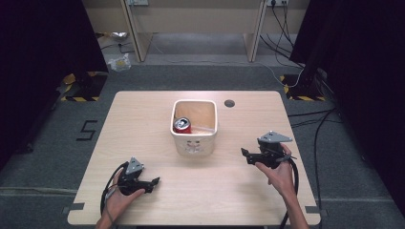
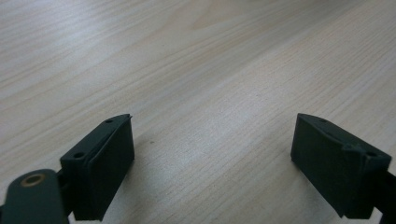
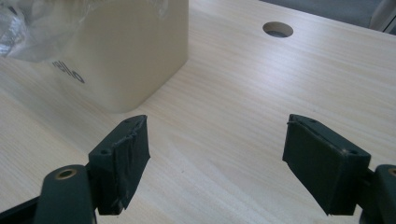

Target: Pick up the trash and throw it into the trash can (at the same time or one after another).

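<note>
With the red drink can (image 1: 182,125) lying inside the cream plastic bin (image 1: 194,143) at twelve o'clock, left gripper (image 1: 154,182) and right gripper (image 1: 244,153) rest apart, jaws wide and empty, seemingly finished.

Cream square bin (image 1: 195,138) upright mid-table, red soda can (image 1: 182,125) inside at its left

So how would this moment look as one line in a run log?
left gripper: open, holding nothing | right gripper: open, holding nothing | red can: inside cream bin | bin: mid-table, between grippers
</note>
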Demonstrator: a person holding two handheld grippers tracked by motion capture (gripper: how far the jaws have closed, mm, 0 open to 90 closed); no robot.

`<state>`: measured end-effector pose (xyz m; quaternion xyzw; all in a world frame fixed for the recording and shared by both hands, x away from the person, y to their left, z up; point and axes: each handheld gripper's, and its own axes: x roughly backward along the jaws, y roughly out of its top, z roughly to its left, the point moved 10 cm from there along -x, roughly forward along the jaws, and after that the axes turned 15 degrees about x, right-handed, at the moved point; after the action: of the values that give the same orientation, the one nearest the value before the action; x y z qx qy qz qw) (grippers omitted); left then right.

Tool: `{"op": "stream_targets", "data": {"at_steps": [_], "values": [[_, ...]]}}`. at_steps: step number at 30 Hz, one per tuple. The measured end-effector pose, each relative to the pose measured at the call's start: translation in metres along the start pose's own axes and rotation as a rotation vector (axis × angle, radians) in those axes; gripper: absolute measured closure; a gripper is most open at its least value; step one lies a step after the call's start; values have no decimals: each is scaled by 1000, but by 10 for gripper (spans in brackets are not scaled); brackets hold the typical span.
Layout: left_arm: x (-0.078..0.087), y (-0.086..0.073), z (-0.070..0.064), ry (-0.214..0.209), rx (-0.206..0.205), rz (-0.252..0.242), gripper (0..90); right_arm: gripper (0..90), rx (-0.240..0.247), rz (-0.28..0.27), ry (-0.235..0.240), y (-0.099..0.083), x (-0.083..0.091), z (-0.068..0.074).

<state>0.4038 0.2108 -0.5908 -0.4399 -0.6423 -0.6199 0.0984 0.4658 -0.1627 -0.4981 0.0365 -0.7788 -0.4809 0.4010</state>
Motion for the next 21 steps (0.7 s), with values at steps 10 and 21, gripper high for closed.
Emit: {"op": "stream_targets", "data": {"at_steps": [10,21], "values": [[0,0,0,0,0,0,126,226,-3,9,6,-10,-5,6],[0,0,0,0,0,0,125,226,7,21,20,-17,-9,15]]}}
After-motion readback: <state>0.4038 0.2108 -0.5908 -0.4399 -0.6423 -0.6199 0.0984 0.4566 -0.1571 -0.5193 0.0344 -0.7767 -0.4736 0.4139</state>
